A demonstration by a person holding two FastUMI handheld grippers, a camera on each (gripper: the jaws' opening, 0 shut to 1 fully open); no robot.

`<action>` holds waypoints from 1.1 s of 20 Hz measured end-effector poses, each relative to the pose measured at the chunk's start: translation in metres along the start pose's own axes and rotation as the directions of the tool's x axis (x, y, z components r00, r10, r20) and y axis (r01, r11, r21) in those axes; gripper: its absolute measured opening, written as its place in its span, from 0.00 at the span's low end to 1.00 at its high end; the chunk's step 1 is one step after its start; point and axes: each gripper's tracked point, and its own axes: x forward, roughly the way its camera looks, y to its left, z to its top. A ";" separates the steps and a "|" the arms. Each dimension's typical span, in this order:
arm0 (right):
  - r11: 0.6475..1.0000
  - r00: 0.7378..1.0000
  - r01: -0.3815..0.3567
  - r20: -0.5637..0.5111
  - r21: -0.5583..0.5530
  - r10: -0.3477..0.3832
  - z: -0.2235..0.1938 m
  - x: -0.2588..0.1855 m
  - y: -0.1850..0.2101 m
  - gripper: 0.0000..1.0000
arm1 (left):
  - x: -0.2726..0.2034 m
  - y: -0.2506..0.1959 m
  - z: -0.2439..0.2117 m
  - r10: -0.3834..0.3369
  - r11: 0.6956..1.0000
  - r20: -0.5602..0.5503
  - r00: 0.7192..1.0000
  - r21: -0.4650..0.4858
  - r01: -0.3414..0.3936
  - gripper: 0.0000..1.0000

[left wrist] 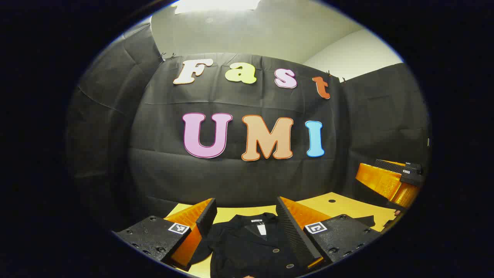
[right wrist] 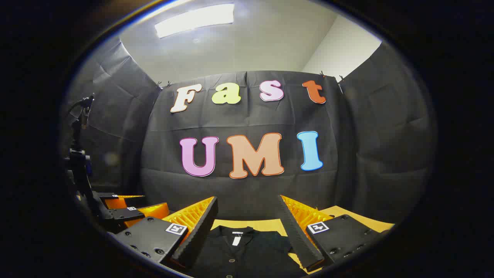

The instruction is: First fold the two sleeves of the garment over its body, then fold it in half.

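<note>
Tabletop: a yellow surface carrying the garment, with bare strips showing beyond the garment's collar and to either side of it.

Garment: a dark button-front shirt lying flat on the tabletop, collar toward the booth wall, a white tag at the neck and 2 buttons visible down the front. One sleeve lies spread out to the side of the body, so by my judgement no fold has begun.

Left hand-held gripper: jaws spread wide and holding nothing, hovering above the garment's collar area.

Right hand-held gripper: also wide apart and empty, raised over the garment near the collar; the left hand-held gripper's body shows off to its side.

Risk, layers: dark cloth on dark cloth makes sleeve edges hard to pick out, so a pinch could catch the body panel along with the sleeve and drag the whole garment.

Risk, height: both tools look well above the cloth, and closing before reaching it would grip only air.

Risk, slide: the garment lies loose on a smooth tabletop, so a 1-sided pull may skew it and leave the later half-fold crooked.

Risk, buttons: a finger landing on a button could slip off the fabric.
</note>
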 end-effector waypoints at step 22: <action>0.998 0.999 0.045 0.032 -0.047 -0.043 0.004 0.007 -0.027 0.96 | -0.007 0.022 0.006 0.042 0.999 0.021 0.999 0.003 -0.042 0.92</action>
